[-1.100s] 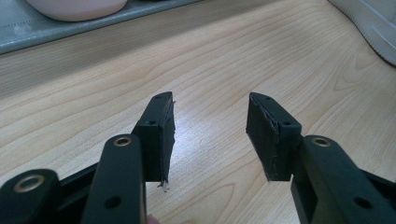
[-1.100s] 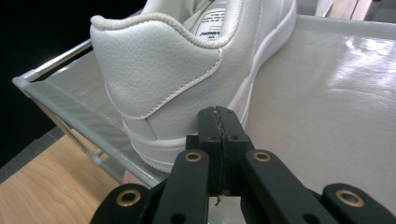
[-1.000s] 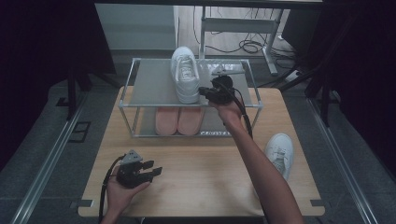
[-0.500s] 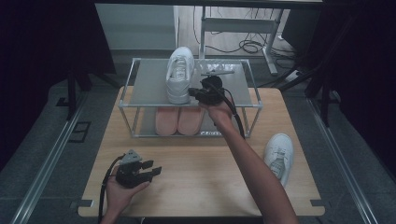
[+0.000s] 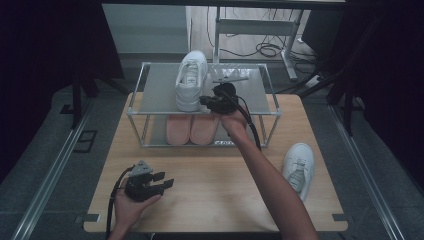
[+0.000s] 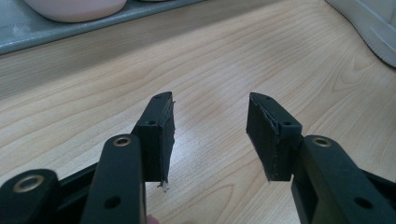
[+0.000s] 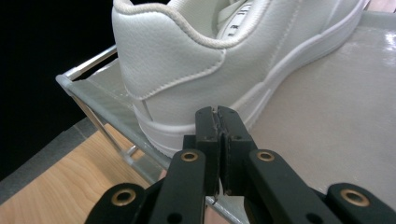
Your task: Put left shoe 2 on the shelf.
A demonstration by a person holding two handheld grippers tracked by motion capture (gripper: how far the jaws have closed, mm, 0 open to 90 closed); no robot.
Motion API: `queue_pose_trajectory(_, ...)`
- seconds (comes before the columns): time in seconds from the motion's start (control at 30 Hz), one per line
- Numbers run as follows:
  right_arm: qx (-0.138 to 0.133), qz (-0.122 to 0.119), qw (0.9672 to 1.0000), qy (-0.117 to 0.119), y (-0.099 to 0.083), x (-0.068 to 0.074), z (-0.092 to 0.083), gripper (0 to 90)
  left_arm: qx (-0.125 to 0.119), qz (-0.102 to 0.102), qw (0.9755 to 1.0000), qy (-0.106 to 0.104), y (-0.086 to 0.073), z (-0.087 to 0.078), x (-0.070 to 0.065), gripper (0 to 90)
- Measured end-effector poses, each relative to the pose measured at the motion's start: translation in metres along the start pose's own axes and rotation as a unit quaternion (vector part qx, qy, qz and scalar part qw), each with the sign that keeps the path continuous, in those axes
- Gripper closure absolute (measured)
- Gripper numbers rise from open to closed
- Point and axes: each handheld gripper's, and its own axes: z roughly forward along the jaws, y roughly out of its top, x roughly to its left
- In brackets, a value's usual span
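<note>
Lower left of the high view: the left gripper [image 5: 165, 184] lies low over the wooden table [image 5: 210, 200], gripped in the person's left hand [image 5: 131, 207], which enters from the bottom edge with the wrist bent and the jaws pointing toward the right of the frame. In the left gripper view its jaws stand wide apart with bare tabletop between them; nothing is held or touched.

Centre of the high view: a white sneaker [image 5: 191, 80] stands on the top shelf of a metal-framed rack [image 5: 150, 95], heel toward the person. A pair of pink slippers [image 5: 191, 130] sits on the lower shelf.

Just right of the sneaker's heel: the right gripper [image 5: 204, 101], carried on an outstretched right forearm [image 5: 270, 185] that runs diagonally from the bottom edge. In the right gripper view its jaws are pressed together, holding nothing, with their tips at the sole edge by the heel; contact cannot be confirmed. These jaws have just eased apart very slightly.

Lower right of the high view: a second white sneaker [image 5: 299, 165] lies on the table.
</note>
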Motion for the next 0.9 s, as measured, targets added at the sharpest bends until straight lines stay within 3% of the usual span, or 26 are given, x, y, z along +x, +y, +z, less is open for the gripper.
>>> queue_pose_trajectory(0.43,-0.005,-0.027,0.9995,-0.015,-0.018,-0.008,-0.039,86.8,-0.006,-0.005,1.0000,0.006,0.000,-0.002,0.002,51.7)
queue_pose_trajectory(0.9,-0.003,-0.039,0.9992,-0.008,-0.076,-0.015,-0.088,83.7,-0.002,-0.004,1.0000,0.001,0.000,0.001,-0.001,51.5)
